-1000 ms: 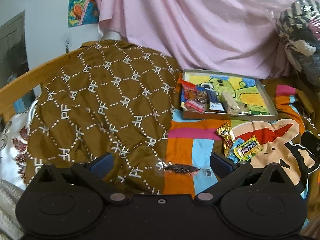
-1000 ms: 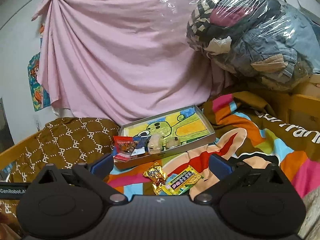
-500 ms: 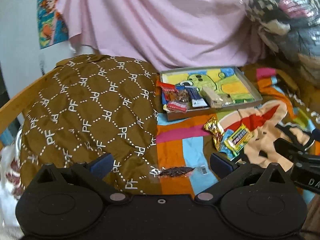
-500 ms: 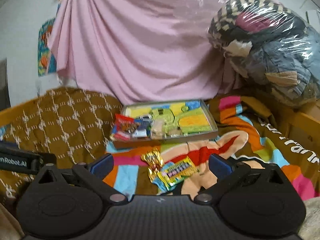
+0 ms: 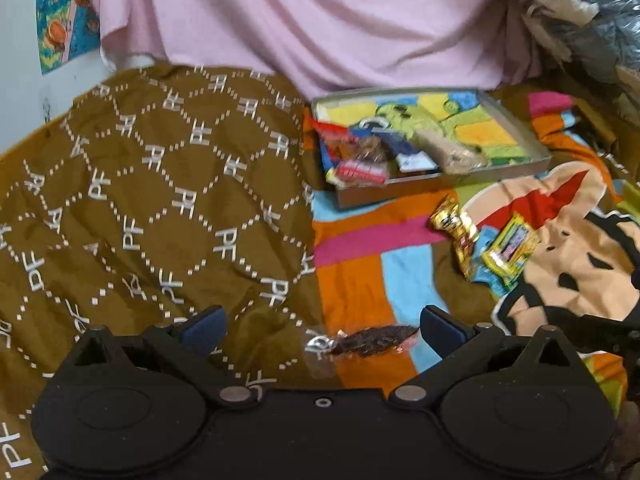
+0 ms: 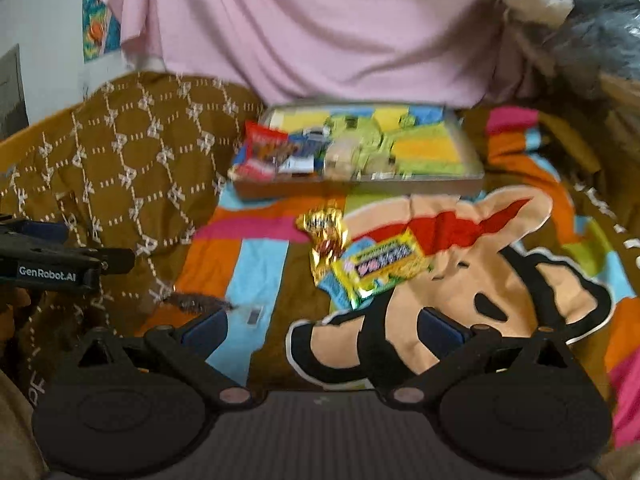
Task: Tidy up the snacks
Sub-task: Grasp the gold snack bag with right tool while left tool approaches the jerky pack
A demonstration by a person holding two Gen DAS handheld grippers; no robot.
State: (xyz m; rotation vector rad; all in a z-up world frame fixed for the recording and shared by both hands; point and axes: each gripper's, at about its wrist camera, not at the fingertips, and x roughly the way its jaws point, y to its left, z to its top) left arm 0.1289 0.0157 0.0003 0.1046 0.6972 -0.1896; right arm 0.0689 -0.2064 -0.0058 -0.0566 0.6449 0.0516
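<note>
Left gripper [image 5: 320,326] spread wide, holding nothing. Dark snack packet [image 5: 370,340] lies just ahead between its fingers, long axis crosswise, on the brown quilt [image 5: 160,200] edge; left is the nearer one. Right gripper [image 6: 322,326] also gaping, empty; gold wrapper [image 6: 326,236] and yellow packet [image 6: 380,264] sit ahead of it on the colourful blanket [image 6: 520,280], touching each other. Box [image 5: 520,136] with snacks already inside sits further back, pink curtain [image 5: 320,20] behind.
</note>
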